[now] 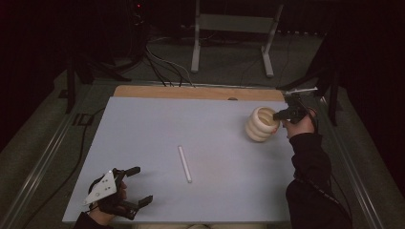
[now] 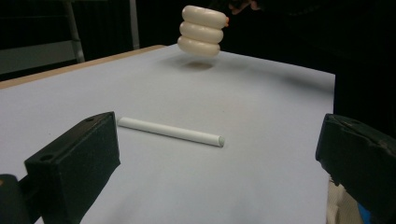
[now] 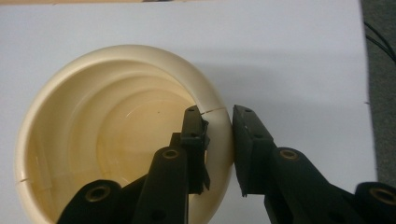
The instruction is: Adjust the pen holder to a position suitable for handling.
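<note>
A: At the bench's near left corner, left claw (image 1: 135, 185) rests spread wide, nothing between its jaws. White rod (image 1: 184, 163) lies flat mid-bench, untouched.

B: And far right?

A: Right claw (image 3: 219, 122) is clenched on the rim of the cream ribbed cup (image 1: 261, 124), one jaw inside, one outside. Left gripper view shows the cup (image 2: 202, 31) clear of the bench (image 2: 261, 93), shadow beneath.

B: Step?

A: Likely carrying the cup. Next move calls for a firm grip and level transport.
</note>
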Demonstrator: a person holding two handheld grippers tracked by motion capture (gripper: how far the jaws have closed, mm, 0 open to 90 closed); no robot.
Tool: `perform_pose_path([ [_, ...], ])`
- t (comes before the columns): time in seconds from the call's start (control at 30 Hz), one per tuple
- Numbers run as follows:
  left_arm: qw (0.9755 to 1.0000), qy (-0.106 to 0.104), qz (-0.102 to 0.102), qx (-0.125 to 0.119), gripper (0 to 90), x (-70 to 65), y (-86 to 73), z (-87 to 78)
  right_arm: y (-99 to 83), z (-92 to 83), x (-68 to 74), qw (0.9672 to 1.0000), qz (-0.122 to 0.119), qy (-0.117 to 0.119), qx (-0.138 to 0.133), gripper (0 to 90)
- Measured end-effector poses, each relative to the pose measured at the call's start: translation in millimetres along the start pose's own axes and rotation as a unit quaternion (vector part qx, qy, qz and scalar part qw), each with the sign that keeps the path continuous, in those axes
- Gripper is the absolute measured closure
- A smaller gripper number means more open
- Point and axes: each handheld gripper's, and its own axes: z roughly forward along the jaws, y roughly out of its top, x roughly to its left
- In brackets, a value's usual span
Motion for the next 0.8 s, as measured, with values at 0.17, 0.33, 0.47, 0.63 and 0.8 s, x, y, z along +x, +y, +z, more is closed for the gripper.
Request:
perform_pose_path([
  [0.17,1.0000,-0.001,0.001,0.001,0.2,-0.1,-0.1,0.2,-0.2,-0.1,17.9,0.9998,-0.018,0.008,0.004,75.1],
  [0.33,1.0000,-0.002,0.001,0.001,0.2,-0.1,-0.2,0.1,0.5,2.4,32.8,0.9993,-0.033,0.014,0.010,75.1],
  [0.47,1.0000,0.000,0.002,0.000,0.2,-0.3,-0.2,0.0,0.9,7.6,50.9,0.9982,-0.053,0.018,0.021,75.2],
  [0.63,1.0000,-0.001,0.001,0.000,0.2,-0.6,-0.1,-0.2,0.4,12.9,71.4,0.9962,-0.078,0.023,0.030,75.3],
  [0.8,1.0000,-0.001,0.001,-0.001,0.2,-0.5,-0.3,-0.2,-0.6,18.6,91.1,0.9933,-0.106,0.025,0.040,75.3],
])
